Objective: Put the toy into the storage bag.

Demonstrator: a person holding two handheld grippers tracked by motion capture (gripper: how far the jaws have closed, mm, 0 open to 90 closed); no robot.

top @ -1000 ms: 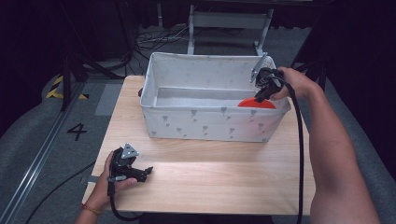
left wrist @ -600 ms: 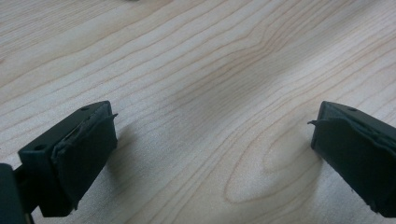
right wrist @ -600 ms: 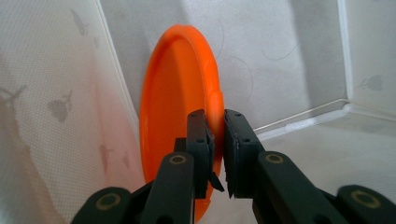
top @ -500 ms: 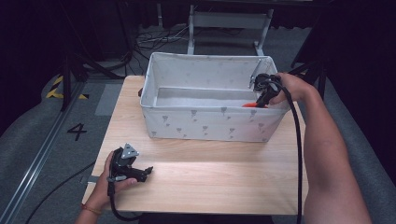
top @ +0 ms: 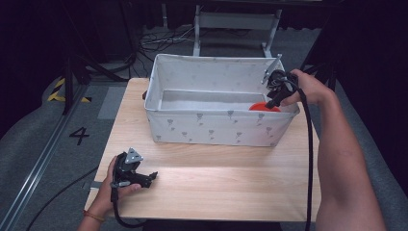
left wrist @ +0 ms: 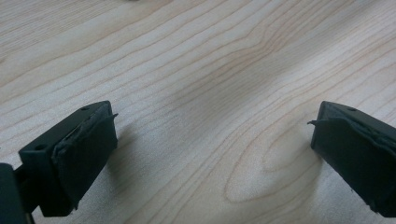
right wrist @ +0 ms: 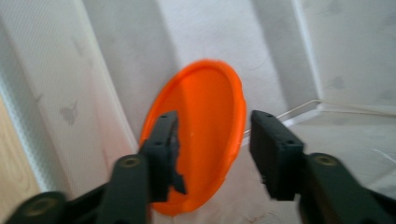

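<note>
Jaws of the right gripper (right wrist: 212, 154) stand spread apart with nothing pinched, just above the round orange plastic plate (right wrist: 201, 135) lying inside the white fabric bin (top: 221, 127), while the left gripper (top: 146, 177) rests idle and spread on the wooden table (top: 216, 185), apparently out of the way.

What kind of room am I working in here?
Probably a lab or recording studio: a wooden table with a fabric bin, floor cables, hazard tape and a floor number 4 against dark surroundings.

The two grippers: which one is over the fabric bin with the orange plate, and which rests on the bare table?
The right gripper is at the bin, jaws open above the orange plate. The left gripper lies open on the table.
</note>
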